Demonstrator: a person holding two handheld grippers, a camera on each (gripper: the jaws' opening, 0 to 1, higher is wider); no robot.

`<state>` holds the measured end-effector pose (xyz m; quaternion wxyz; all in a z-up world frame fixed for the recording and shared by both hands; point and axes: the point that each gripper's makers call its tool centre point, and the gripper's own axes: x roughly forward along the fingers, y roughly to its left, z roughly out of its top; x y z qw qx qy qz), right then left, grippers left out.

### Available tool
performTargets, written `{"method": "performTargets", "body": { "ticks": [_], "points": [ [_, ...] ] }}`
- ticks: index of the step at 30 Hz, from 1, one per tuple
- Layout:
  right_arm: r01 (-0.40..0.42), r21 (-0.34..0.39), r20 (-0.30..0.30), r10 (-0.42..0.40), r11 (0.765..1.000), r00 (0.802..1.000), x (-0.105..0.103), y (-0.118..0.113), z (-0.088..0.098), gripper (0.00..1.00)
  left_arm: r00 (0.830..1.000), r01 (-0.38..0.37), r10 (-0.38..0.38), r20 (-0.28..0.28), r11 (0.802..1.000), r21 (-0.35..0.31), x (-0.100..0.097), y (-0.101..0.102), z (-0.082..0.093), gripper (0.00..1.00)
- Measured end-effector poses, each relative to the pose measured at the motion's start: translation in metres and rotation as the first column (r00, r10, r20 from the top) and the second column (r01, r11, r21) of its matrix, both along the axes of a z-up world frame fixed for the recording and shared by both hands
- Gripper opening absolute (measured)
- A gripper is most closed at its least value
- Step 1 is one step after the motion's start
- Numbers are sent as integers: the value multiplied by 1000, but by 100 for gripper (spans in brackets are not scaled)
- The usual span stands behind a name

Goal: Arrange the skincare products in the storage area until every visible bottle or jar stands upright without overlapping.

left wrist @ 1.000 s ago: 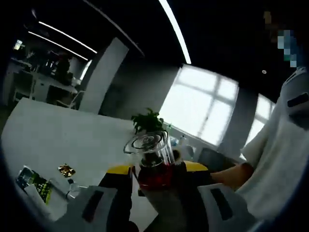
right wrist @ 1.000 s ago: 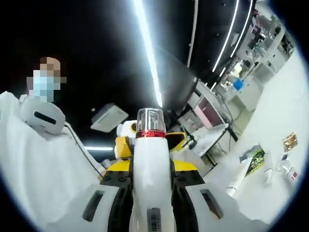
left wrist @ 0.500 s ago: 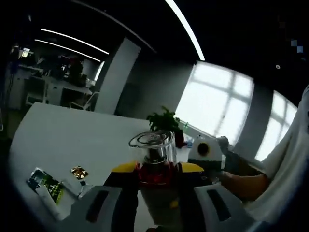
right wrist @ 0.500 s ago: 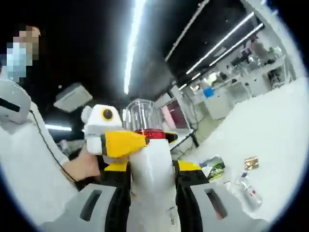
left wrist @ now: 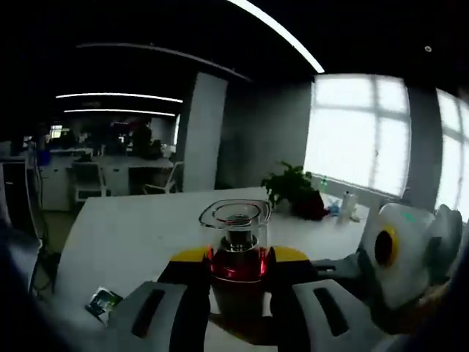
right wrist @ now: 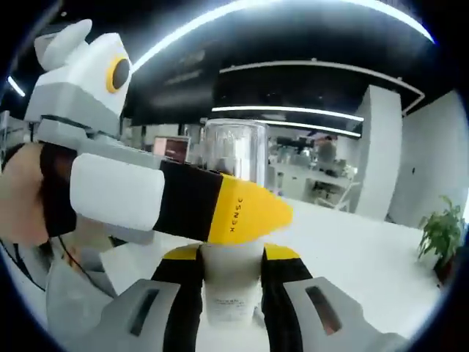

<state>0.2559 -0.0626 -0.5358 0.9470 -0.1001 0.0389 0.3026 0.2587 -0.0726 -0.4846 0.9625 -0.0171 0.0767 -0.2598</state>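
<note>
A white skincare bottle [right wrist: 231, 293] with a clear cap [right wrist: 233, 150] is held off the table, my right gripper [right wrist: 231, 258] shut on its body. My left gripper [right wrist: 245, 211] reaches in from the left, and its yellow-tipped jaw crosses the bottle just under the cap. In the left gripper view the same clear cap [left wrist: 236, 218] and red collar [left wrist: 238, 264] sit between the yellow tips of my left gripper [left wrist: 238, 258], which is shut on the collar. A hand [right wrist: 22, 194] holds the left gripper.
Below lies a long white table [left wrist: 139, 227] with a small green sachet [left wrist: 102, 301] near its front left. A potted plant [left wrist: 292, 189] and small bottles [left wrist: 346, 205] stand at its far end by the windows. Office desks and chairs [left wrist: 88, 176] stand behind.
Both views have swung down from the ceiling lights to the table and office. In the right gripper view the left gripper now crosses much larger and closer over the bottle's collar.
</note>
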Motion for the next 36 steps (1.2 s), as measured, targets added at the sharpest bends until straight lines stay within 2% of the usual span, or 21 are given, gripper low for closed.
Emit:
{"method": "performTargets", "body": {
  "ticks": [3,7,9,10,11,12,13,14,15,17,18,20,21,24,25,27,29,30,31,32,36],
  "points": [
    [0,-11,20,0,1000,1000,1,-3,2,29,1000,0,0,24,1000,25,-4,-2,3,26],
    [-61,120,-39,66,991,997,0,-1,6,28,997,6,-13,71,996,92,-4,-6,9,27],
    [-92,218,-97,116,971,989,-4,2,6,27,993,19,-34,115,991,134,-5,-9,12,27],
    [-101,251,-111,132,963,985,-7,2,9,27,993,22,-36,115,992,123,-6,-10,13,27],
    [-108,316,-142,160,942,977,-9,1,9,27,989,49,-65,134,992,120,-8,-13,16,27],
    [-117,375,-175,194,920,965,-11,2,8,27,988,90,-99,116,993,80,-10,-16,17,26],
    [-118,409,-188,210,905,959,-13,1,7,27,989,110,-114,98,993,43,-11,-18,16,26],
    [-120,436,-198,226,892,954,-14,1,5,27,983,157,-160,86,987,42,-12,-21,13,26],
    [-120,468,-225,250,876,942,-16,0,1,27,981,172,-175,81,984,43,-12,-21,13,26],
    [-130,494,-238,278,859,930,-20,-1,-3,27,975,222,-221,39,974,-35,-13,-21,10,26],
    [-142,489,-241,289,861,927,-22,-1,-5,27,964,267,-267,18,962,-56,-15,-23,7,26],
    [-162,491,-244,313,856,918,-26,0,-6,27,950,309,-312,-17,945,-107,-15,-24,4,28],
    [-182,504,-254,346,844,903,-30,2,-7,27,939,340,-344,-22,935,-105,-14,-23,3,31],
    [-216,564,-268,424,797,865,-40,6,-6,27,885,437,-457,-86,880,-185,-17,-24,1,36],
    [-231,586,-266,454,777,851,-42,6,-3,27,877,446,-472,-90,869,-213,-16,-22,2,36],
    [-255,600,-259,486,758,835,-45,6,-1,27,849,484,-518,-109,843,-235,-17,-19,2,39],
    [-282,612,-251,519,739,817,-48,6,2,27,809,519,-572,-133,802,-295,-20,-18,0,39],
    [-284,624,-252,532,728,809,-50,6,4,27,765,567,-629,-138,760,-318,-27,-18,-2,37],
    [-287,638,-251,546,714,799,-50,5,5,27,756,567,-638,-145,750,-340,-27,-17,-3,35],
    [-288,661,-256,569,693,782,-52,6,7,27,745,561,-644,-173,746,-359,-27,-15,-7,36],
    [-317,696,-247,629,645,737,-57,6,10,27,721,584,-670,-176,724,-367,-27,-17,-9,38]
  ]
}}
